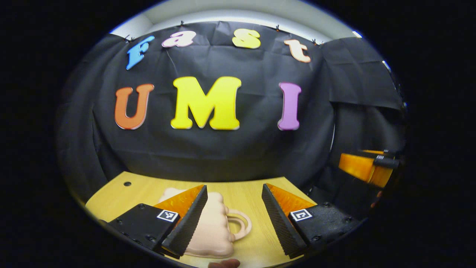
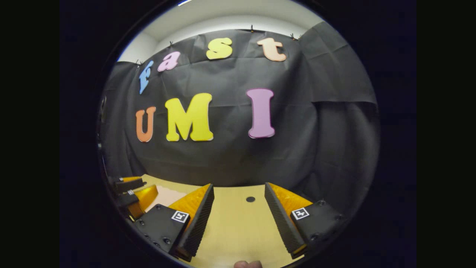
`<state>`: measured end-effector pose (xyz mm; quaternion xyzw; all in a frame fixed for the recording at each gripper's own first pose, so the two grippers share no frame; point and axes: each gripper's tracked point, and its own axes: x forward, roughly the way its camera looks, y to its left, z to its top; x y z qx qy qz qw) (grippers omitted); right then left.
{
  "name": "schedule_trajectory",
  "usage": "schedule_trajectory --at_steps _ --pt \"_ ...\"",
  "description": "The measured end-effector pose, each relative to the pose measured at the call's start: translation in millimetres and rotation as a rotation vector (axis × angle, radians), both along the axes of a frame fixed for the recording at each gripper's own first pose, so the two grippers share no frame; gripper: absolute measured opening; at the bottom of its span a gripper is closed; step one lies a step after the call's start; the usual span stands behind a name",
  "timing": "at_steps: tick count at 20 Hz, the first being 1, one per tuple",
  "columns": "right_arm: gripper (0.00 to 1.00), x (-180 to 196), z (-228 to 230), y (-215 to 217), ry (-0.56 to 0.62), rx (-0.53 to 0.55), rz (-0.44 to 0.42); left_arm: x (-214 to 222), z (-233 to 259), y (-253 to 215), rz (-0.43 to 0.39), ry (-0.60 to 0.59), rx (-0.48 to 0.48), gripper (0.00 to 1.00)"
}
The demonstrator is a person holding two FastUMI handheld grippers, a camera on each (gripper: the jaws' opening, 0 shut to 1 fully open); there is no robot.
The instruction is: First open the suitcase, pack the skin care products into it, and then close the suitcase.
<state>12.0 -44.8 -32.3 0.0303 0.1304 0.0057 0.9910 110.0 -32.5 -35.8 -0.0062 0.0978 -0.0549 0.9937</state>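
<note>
Left gripper view, left claw (image 1: 234,219) released over suitcase (image 1: 212,227), right claw (image 2: 238,219) released above table (image 2: 238,230).

Wooden table (image 2: 238,230) with small hole (image 2: 250,199)

left tongs (image 1: 233,219) spread above the closed suitcase (image 1: 210,227) on table (image 1: 253,193).

Left hand-held gripper (image 1: 233,219) and right hand-held gripper (image 2: 238,219) both gape, holding nothing.
</note>
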Motion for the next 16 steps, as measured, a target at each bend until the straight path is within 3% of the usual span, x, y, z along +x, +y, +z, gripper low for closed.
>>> schedule_trajectory --at_steps 1,4,5,7,10,11,14,16 --pt "0.81 4.4 5.7 12.3 -0.016 -0.007 0.031 -0.5 14.8 8.2 0.017 -0.016 -0.013 0.95" --pt "0.81 8.8 25.2 41.2 -0.066 -0.005 0.084 -4.1 49.9 23.5 0.071 -0.087 -0.067 1.0" --pt "0.77 9.0 31.1 47.6 -0.084 -0.004 0.095 -4.8 56.1 29.5 0.08 -0.1 -0.075 0.96" --pt "0.81 8.8 37.1 61.5 -0.105 -0.01 0.128 -8.4 60.2 40.5 0.1 -0.102 -0.07 0.96" --pt "0.77 6.1 38.7 77.4 -0.113 -0.024 0.177 -9.9 56.5 44.0 0.121 -0.092 -0.084 0.96" --pt "0.81 5.8 38.6 82.4 -0.113 -0.023 0.187 -13.4 54.6 48.8 0.129 -0.085 -0.087 0.96" --pt "0.77 5.5 39.4 92.4 -0.115 -0.005 0.206 -21.8 53.8 59.2 0.152 -0.083 -0.075 0.96" --pt "0.8 5.8 37.2 99.4 -0.111 0.0 0.222 -23.5 52.6 60.9 0.158 -0.077 -0.085 0.96"
